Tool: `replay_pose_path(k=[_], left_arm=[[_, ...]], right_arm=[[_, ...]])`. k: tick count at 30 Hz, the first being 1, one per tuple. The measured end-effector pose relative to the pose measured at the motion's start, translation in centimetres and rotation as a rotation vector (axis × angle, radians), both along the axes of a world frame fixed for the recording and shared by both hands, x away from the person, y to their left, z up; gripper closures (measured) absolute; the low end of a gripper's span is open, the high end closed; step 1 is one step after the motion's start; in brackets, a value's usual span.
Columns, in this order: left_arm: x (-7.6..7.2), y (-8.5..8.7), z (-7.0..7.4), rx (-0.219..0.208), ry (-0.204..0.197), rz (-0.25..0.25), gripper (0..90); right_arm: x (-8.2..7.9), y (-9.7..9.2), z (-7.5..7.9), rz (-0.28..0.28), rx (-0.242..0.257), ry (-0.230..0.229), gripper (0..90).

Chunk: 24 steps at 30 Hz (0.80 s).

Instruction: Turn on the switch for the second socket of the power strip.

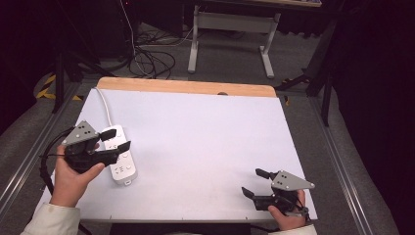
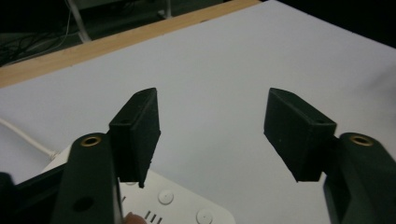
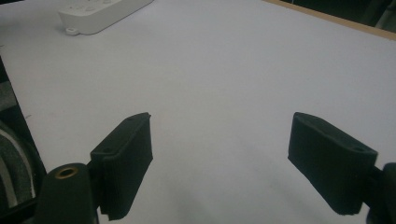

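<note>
Counter [image 1: 205,147]: a white surface with a bare wooden strip along its far edge; you stand at its near side, and your forearms come in from the bottom of the high view.

Power strip [image 1: 121,156]: white, lying flat near the counter's left edge, its long axis running roughly away from you. Its white cord [image 1: 104,105] leaves the far end and curves toward the far-left corner. In the left gripper view the socket face [image 2: 182,205] shows round buttons and slot markings. In the right gripper view the strip [image 3: 102,14] lies well apart, at the upper left.

Left gripper [image 1: 116,139]: you hold it in your left hand [image 1: 73,176] over the power strip. Its jaws stand wide apart, with nothing between them. In the left gripper view the gripper [image 2: 215,135] has one jaw over the strip's edge and the other over bare counter; whether either jaw touches the strip cannot be told.

Right gripper [image 1: 254,183]: you hold it in your right hand [image 1: 286,218] near the counter's near-right corner, pointing left across the surface. Its jaws are spread, released, with nothing between them. In the right gripper view the gripper [image 3: 219,154] looks over bare white counter.

Floor beyond the counter: grey, with a tangle of dark cables [image 1: 151,61] and the white legs of another table [image 1: 230,39].
</note>
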State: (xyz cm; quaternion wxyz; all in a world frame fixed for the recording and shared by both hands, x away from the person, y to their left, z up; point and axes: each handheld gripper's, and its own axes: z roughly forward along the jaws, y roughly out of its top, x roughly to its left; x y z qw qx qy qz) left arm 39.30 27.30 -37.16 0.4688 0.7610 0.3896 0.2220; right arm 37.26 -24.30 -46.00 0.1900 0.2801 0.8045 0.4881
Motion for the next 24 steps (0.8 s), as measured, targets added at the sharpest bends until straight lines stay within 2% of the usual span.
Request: replay_pose_path(k=[6,10,13,16,21,22,24], left_arm=[[-1.3,-0.5,-0.2,0.016,-0.036,-0.056,28.0],[-1.8,-0.5,-0.7,0.002,-0.019,-0.082,26.3],[-2.0,-0.5,-1.3,-0.004,-0.017,-0.104,24.9],[-2.2,-0.5,-2.1,-0.034,-0.026,-0.136,23.0],[-2.7,-0.8,-3.5,-0.041,-0.063,-0.165,20.0],[-2.8,-1.0,-3.8,-0.053,-0.065,-0.173,19.3],[-3.1,-1.2,-4.5,-0.044,-0.080,-0.185,18.0]], right_arm=[[0.0,0.0,0.0,0.001,-0.001,-0.002,22.2],[0.0,0.0,0.0,0.002,0.000,-0.001,22.2],[0.0,0.0,0.0,0.002,0.000,-0.003,22.2],[-0.1,0.0,0.0,0.003,0.000,-0.003,22.2],[0.0,0.0,0.0,0.003,-0.001,-0.004,22.2],[0.0,0.0,0.0,0.003,-0.001,-0.004,22.2],[-0.1,0.0,0.0,0.003,-0.001,-0.004,22.2]])
